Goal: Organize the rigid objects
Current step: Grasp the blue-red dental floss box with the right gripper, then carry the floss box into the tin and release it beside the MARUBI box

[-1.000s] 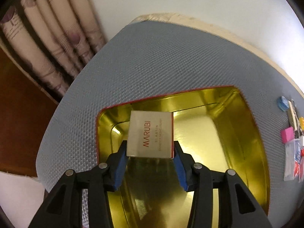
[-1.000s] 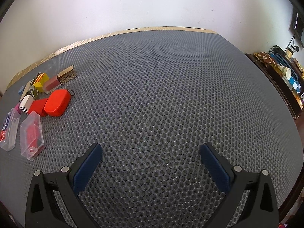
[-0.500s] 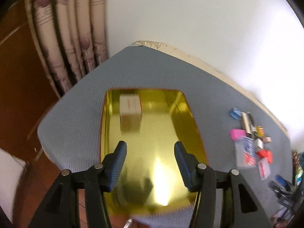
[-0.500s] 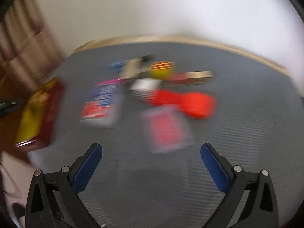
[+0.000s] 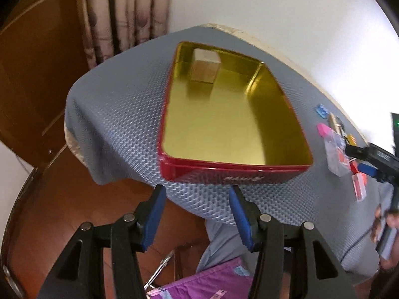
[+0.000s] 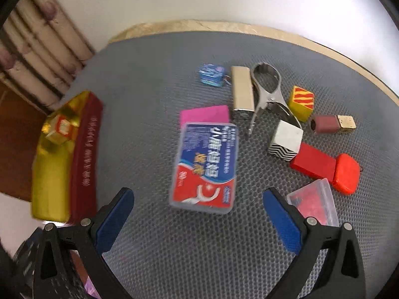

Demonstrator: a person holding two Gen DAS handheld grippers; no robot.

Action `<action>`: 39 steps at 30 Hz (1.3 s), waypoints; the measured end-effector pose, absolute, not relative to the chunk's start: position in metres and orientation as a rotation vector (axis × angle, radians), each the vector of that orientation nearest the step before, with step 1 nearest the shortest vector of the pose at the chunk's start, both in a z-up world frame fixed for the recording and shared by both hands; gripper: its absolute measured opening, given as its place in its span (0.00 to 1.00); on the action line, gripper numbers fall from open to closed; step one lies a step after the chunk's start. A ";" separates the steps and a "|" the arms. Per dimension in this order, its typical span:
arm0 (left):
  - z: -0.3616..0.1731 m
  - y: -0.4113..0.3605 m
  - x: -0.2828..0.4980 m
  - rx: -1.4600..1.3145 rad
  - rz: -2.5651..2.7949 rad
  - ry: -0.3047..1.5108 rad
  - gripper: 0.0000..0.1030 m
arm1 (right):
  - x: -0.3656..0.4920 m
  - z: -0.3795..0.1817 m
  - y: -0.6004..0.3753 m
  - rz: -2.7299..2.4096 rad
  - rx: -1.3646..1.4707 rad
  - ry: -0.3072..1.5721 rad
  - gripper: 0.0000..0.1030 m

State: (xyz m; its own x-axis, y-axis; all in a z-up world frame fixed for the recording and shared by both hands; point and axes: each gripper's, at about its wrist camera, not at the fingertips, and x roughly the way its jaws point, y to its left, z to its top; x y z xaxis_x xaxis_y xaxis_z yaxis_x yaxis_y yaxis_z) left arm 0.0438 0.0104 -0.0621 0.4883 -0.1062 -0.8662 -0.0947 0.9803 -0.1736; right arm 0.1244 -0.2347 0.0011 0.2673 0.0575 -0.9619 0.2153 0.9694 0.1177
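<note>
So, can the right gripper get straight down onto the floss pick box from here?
Probably yes: the right gripper is open and empty, and the floss pick box lies flat just ahead, top uncovered, with bare mat along both long sides.

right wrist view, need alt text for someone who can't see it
The open right gripper hangs over a grey mat, above a blue-and-red floss box among small items: a pink eraser, metal clippers, cubes, red cases. At left, a red tin with a gold inside holds one small box.

A red rectangular metal tin (image 5: 224, 178) is gold inside; a small cube (image 6: 285, 141) is white with black zigzag stripes.
</note>
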 end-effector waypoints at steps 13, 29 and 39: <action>-0.056 -0.015 0.037 -0.085 -0.095 1.031 0.52 | 0.142 -0.031 -0.226 -0.159 0.183 1.369 0.56; -0.045 0.003 0.038 -0.120 -0.018 0.983 0.52 | 0.187 0.057 -0.065 0.281 0.169 1.228 0.56; -0.052 0.007 0.046 -0.120 -0.037 1.019 0.52 | 0.229 -0.008 -0.011 0.316 0.203 1.340 0.56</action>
State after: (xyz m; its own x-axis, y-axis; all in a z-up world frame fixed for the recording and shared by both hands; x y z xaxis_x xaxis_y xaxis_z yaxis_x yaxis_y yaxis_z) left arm 0.0457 0.0070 -0.0522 0.5239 -0.0868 -0.8474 -0.0249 0.9928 -0.1171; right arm 0.2287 -0.0106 -0.0080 0.1957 0.3386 -0.9204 -0.1082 0.9402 0.3229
